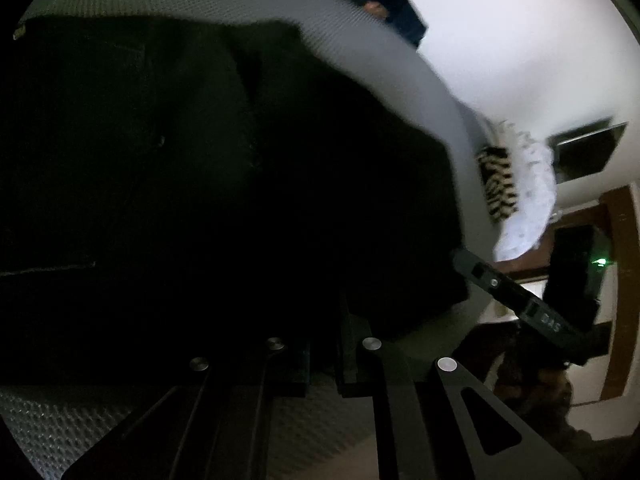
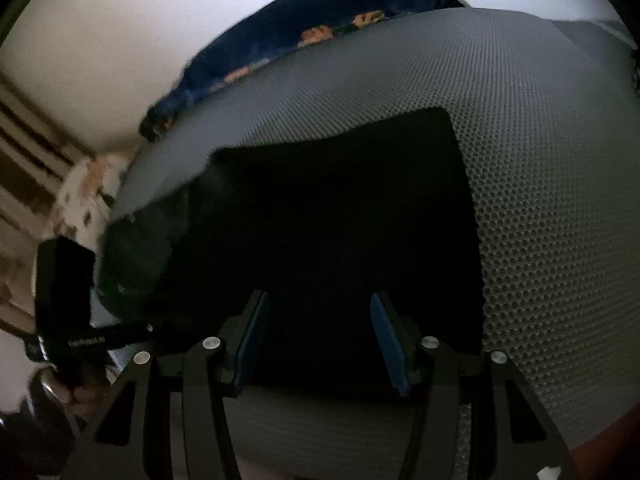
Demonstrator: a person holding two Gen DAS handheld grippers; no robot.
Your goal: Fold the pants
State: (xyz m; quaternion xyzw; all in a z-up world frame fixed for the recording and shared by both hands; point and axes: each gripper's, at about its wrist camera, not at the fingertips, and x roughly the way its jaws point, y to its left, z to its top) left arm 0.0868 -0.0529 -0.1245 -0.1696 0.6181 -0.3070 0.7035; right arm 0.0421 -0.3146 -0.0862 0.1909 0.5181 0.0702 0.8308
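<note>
While the left gripper pinches the black pants, the right gripper fingers gape empty.

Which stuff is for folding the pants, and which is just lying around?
For the job: black fabric pants; left hand-held gripper; right hand-held gripper.
Lying about: dark blue orange-patterned cloth; zebra-striped item; grey honeycomb-textured mat.

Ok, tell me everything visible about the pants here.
The pants are black or very dark, matte cloth, lying flat on the grey dimpled mat in a roughly rectangular, seemingly folded shape. Seams and a pocket line show faintly in the left view. The right claw stands open at their near edge; the left claw looks closed on the fabric.
</note>
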